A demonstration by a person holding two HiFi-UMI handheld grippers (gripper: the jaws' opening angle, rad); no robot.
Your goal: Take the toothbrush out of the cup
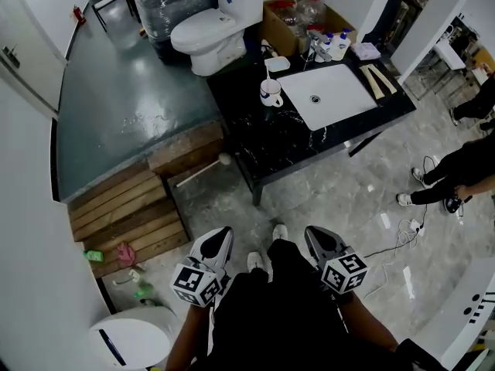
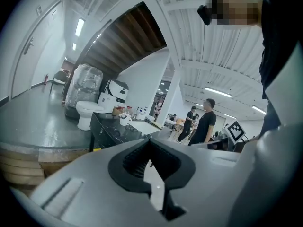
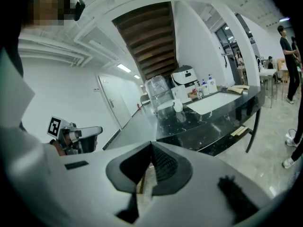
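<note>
A white cup [image 1: 271,93] stands on the black marble counter [image 1: 263,141], just left of the white sink [image 1: 329,95]. A toothbrush [image 1: 267,71] sticks upright out of it. The cup shows small and far in the left gripper view [image 2: 124,120] and the right gripper view [image 3: 178,106]. My left gripper [image 1: 223,236] and right gripper [image 1: 313,234] are held low near my body, well short of the counter. Both are shut with nothing between the jaws; the tips meet in each gripper view [image 2: 149,139] [image 3: 151,144].
A white toilet [image 1: 209,29] stands behind the counter, with a cardboard box [image 1: 290,25] and bottles [image 1: 334,45] beside it. Wooden pallet steps [image 1: 131,211] lie to the left. Seated people's legs [image 1: 456,176] and a floor cable [image 1: 402,234] are at the right. A white bin [image 1: 131,338] stands lower left.
</note>
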